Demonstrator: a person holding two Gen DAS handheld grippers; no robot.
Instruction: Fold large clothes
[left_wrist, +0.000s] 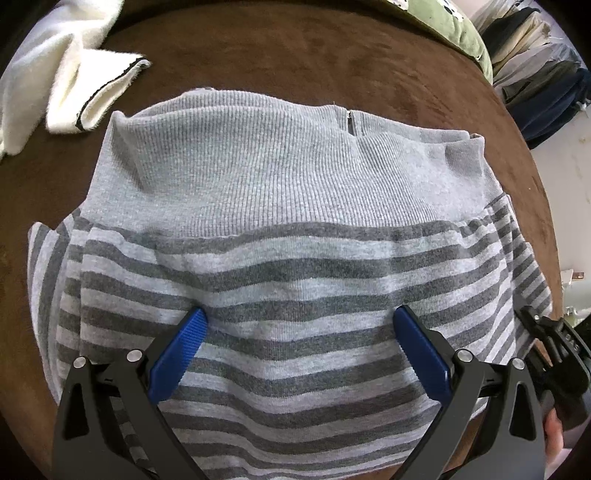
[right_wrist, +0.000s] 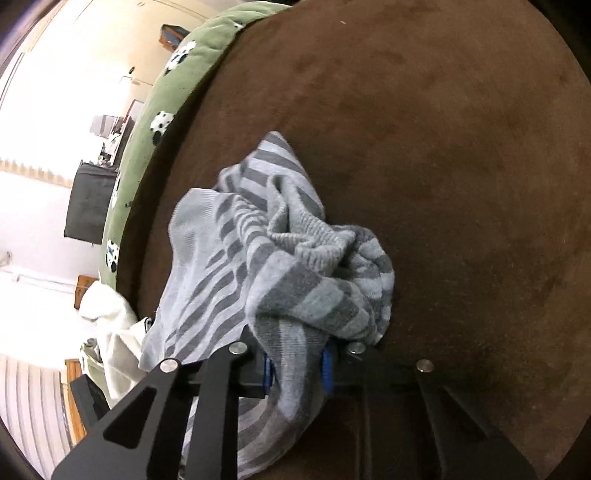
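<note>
Right tongs (right_wrist: 297, 373), blue ribbed pads pinching bunched, apparently knitted striped garment (right_wrist: 280, 258).

Left gripper (left_wrist: 299, 321), jaws spread, seemingly touches striped garment (left_wrist: 295, 258) on brown surface (left_wrist: 332, 55).

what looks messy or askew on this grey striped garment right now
The grey striped knit garment is bunched into a crumpled wad where the right gripper pinches it, not lying flat on the brown suede surface. Under the open left gripper it lies fairly smooth.
</note>
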